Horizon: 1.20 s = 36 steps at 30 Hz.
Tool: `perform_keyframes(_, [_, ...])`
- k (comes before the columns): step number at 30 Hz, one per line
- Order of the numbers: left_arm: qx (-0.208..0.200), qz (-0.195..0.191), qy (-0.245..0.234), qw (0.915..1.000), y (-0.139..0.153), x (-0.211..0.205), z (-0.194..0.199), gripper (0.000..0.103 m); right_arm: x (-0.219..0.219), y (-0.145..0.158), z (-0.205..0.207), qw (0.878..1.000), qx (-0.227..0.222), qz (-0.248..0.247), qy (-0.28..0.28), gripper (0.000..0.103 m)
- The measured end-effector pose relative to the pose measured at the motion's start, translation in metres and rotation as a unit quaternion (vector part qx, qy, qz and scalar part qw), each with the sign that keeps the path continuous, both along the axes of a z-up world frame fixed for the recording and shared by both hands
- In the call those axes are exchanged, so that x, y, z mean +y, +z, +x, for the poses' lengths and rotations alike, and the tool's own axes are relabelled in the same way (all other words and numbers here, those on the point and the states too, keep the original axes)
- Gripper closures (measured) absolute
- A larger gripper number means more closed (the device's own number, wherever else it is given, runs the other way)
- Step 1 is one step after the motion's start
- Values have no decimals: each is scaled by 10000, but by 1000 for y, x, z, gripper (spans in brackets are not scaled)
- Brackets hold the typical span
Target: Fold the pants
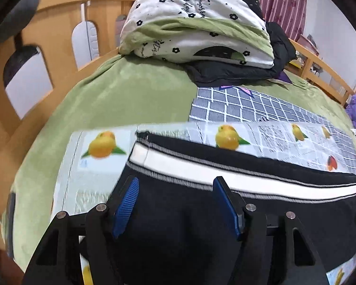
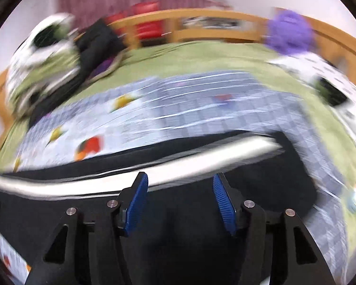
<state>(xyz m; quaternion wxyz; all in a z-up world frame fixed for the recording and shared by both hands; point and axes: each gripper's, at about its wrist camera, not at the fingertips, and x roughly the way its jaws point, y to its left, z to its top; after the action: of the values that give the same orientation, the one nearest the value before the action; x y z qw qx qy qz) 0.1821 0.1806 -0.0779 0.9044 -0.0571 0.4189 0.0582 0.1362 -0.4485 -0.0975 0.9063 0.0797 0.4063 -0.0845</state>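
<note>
Black pants (image 1: 178, 225) with a white side stripe (image 1: 225, 175) lie stretched across a fruit-print mat (image 1: 102, 144) on the bed. My left gripper (image 1: 177, 181) hovers over their left end, its blue pads (image 1: 127, 204) apart and nothing pinched between them. The right wrist view is smeared by motion. There the same pants (image 2: 273, 178) and stripe (image 2: 201, 159) run across the frame. My right gripper (image 2: 180, 177) stands open above them near their right end, its pads (image 2: 137, 204) clear of the cloth.
The mat's grey checked part (image 1: 249, 111) lies on a green bedsheet (image 1: 118, 95). A folded quilt (image 1: 197, 23) and a black jacket (image 1: 237, 73) are piled at the head. A wooden bed rail (image 1: 59, 23) rings the bed. A purple plush (image 2: 289, 33) sits at the far side.
</note>
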Motion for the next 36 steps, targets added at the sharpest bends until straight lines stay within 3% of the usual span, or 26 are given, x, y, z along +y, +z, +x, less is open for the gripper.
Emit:
perform_keyframes(3, [85,45,6,10000,-2,4,18,40,59,-20,51,9946,86,-371,962,46])
perform_keyframes(4, [98,52,13,9999,-2,6,22,40,59,-20,51,9946,86,-371,962,46])
perform_keyframes(5, [107,88,7,9999,-3,8,26,40,76,-25,76,9903,39,-332,1347,46])
perform_keyframes(7, [95,281,17,9996,-3,12,35,40,81,-28,82,9889,50,-325,1451,46])
perform_keyframes(11, [123,384,177,9990,-10,25,45,40,89,-52,115,9811,552,-309,1830,46])
perform_keyframes(14, [192,510,298,9981,-20,35,53,40,93,-75,117,9756,918,-286,1975,45])
perform_keyframes(15, [214,588,301,9976,-23,38,56,40,97,-79,110,9753,792,-445,2014,45])
perform_keyframes(16, [228,645,313,9972,-26,39,58,40,98,-81,108,9749,772,-474,2032,49])
perform_keyframes(19, [338,632,333,9969,-37,46,69,40,96,-78,106,9752,727,-390,2055,95])
perform_keyframes(22, [430,353,264,9981,-46,51,78,40,99,-76,102,9757,621,-483,2047,98])
perform_keyframes(23, [421,312,263,9983,-49,51,80,49,101,-74,101,9758,554,-568,2038,98])
perform_keyframes(24, [438,293,253,9983,-51,52,83,71,102,-71,99,9765,481,-590,2014,98])
perform_keyframes(25, [485,253,197,9983,-54,51,86,79,99,-65,96,9788,340,-515,1956,99])
perform_keyframes(28, [358,215,58,9991,-49,50,87,89,94,-54,97,9824,60,-276,1846,99])
perform_keyframes(31, [-81,30,17,10000,-28,58,78,89,96,-39,99,9825,-159,-364,1822,99])
perform_keyframes(33, [-130,-31,110,9999,-27,63,80,94,94,-37,104,9839,-252,-302,1744,99])
perform_keyframes(34, [-110,16,207,9997,-30,65,83,101,94,-37,104,9839,-252,-302,1744,99])
perform_keyframes(36, [-15,412,640,9971,-42,70,90,101,88,-44,113,9865,-198,-141,1617,99])
